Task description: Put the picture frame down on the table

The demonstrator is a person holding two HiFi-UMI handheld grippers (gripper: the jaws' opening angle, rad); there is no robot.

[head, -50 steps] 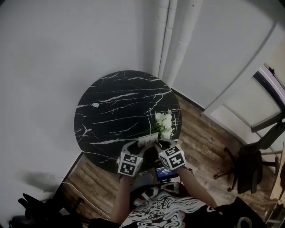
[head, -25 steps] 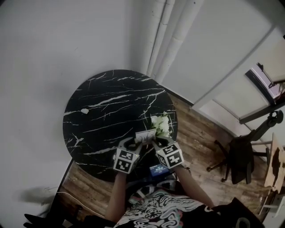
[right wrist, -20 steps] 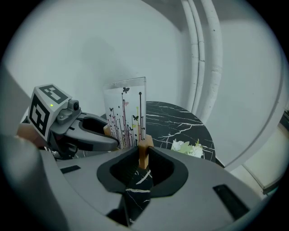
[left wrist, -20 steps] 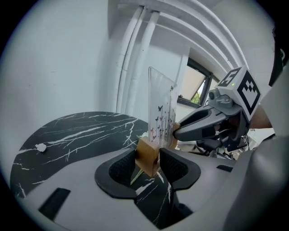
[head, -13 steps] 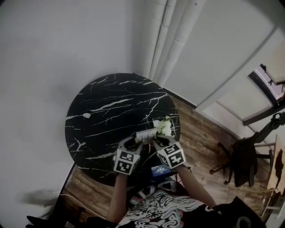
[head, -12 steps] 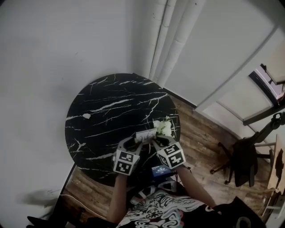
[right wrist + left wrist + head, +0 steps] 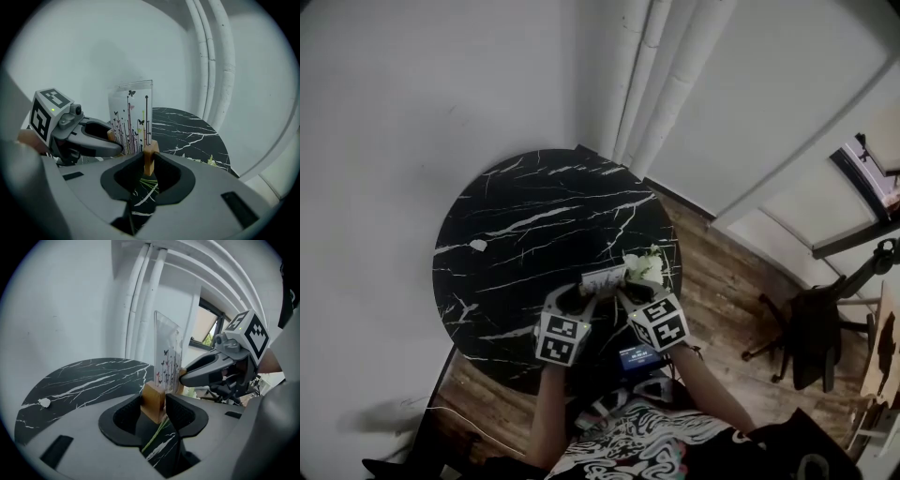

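The picture frame [image 7: 603, 279] is a clear upright panel printed with stems and butterflies, with a wooden block foot at each end. It hangs over the near right part of the round black marble table [image 7: 525, 234]. My left gripper [image 7: 581, 293] is shut on the left wooden block [image 7: 153, 401]. My right gripper [image 7: 623, 292] is shut on the right wooden block [image 7: 149, 157]. The panel [image 7: 131, 119] stands upright between the two grippers. Whether the blocks touch the tabletop is hidden.
White flowers [image 7: 645, 267] with green stems lie on the table just right of the frame. A small white scrap [image 7: 478, 246] lies at the table's left. White pipes [image 7: 656, 84] run up the wall behind. A dark chair [image 7: 806, 337] stands on the wood floor at the right.
Both grippers, still shut on the frame, have carried it a little farther in over the table's near edge. The head view has shifted slightly.
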